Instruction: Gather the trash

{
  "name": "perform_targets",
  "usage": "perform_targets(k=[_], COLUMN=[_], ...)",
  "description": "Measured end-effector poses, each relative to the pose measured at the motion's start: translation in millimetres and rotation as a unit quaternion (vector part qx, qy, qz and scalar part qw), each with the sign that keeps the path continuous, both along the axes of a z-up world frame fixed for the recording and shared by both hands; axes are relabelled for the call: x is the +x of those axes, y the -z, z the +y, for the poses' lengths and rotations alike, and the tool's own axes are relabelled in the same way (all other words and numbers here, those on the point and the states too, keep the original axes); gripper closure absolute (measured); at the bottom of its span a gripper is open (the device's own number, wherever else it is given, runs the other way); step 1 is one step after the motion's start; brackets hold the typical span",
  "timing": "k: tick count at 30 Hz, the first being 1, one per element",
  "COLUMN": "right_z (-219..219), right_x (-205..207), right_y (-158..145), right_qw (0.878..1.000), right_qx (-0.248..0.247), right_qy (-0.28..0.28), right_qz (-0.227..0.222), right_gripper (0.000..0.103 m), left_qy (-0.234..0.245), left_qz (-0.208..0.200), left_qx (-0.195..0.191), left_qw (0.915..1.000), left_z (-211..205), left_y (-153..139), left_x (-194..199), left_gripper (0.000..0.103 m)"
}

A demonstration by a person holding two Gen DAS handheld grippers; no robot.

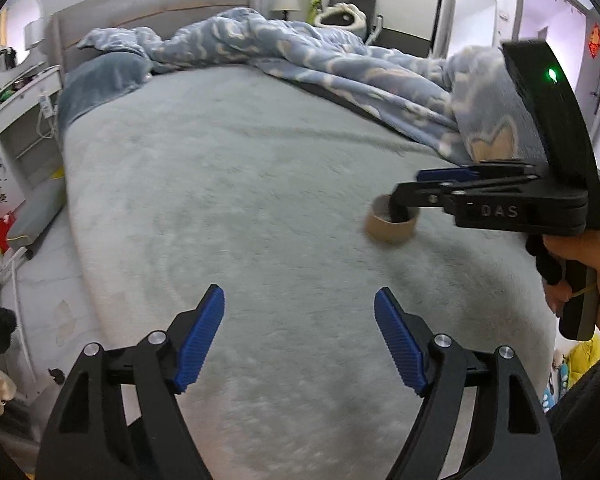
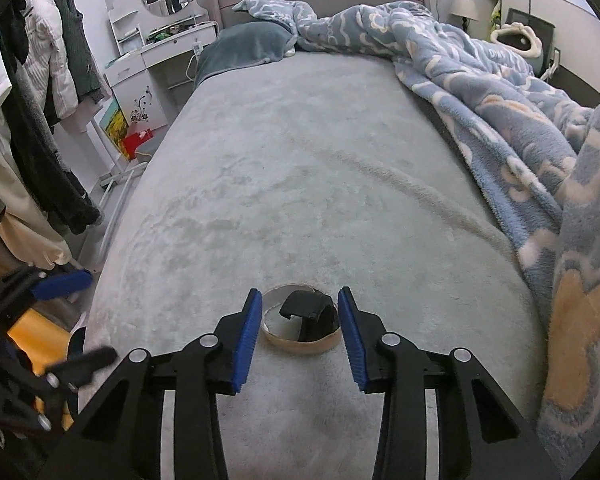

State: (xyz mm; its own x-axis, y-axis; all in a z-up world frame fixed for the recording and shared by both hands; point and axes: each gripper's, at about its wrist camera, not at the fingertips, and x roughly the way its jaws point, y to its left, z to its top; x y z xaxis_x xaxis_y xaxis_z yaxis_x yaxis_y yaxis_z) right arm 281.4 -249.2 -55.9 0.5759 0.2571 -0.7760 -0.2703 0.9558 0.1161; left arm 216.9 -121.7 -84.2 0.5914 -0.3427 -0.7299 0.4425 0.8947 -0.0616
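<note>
A short brown cardboard ring (image 2: 300, 342) lies on the grey bed cover (image 2: 300, 160), with a black piece (image 2: 306, 314) inside it. My right gripper (image 2: 299, 308) straddles the ring, and its blue pads (image 2: 246, 340) meet the ring's two sides. In the left wrist view the same ring (image 1: 390, 228) sits at the right under the right gripper (image 1: 408, 188), which a hand (image 1: 596, 264) holds. My left gripper (image 1: 298, 300) hovers open over bare bed cover (image 1: 240, 180), left of and nearer than the ring, with nothing between its fingers.
A blue patterned fleece blanket (image 2: 500, 120) is bunched along the bed's right side and head. A grey-blue pillow (image 2: 244, 48) lies by the headboard. Hanging clothes (image 2: 40, 80) and a white dressing table (image 2: 168, 48) stand left of the bed.
</note>
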Motion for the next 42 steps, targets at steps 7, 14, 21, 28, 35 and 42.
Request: perform_targets(k=[7,14,21,28,35,42], right_z=[-5,-27,-47,-56,-65,-65], right_x=[10,15,12,9,10,11], right_y=[5,4,3,3,8,6], right_qw=[1.0,0.997,0.993,0.991,0.985,0.984], right_qx=[0.011,0.07,0.117,0.133,0.166,0.172], right_qy=[-0.008,-0.002,0.003,0.001,0.0,0.0], right_qz=[0.011,0.02,0.03,0.032,0.039,0.036], right_gripper=[0.076,0.08,0.083,0.083,0.083,0.083], left_qy=[0.036,0.063,0.062,0.05,0.049,0.045], left_qz=[0.005,0.005,0.002,0.024,0.03,0.034], left_qx=[-0.016,-0.025,-0.038,-0.04,-0.045,-0.058], left_qw=[0.9992,0.9977,0.9974,0.9977,0.9974,0.9967], left_z=[-39,-76,-93,-104,-112,-114], left_y=[10,19,24,37,41,42], left_x=[7,18,30,48,58,59], left_gripper=[0.023,0.026,0.028,0.037,0.046,0.05])
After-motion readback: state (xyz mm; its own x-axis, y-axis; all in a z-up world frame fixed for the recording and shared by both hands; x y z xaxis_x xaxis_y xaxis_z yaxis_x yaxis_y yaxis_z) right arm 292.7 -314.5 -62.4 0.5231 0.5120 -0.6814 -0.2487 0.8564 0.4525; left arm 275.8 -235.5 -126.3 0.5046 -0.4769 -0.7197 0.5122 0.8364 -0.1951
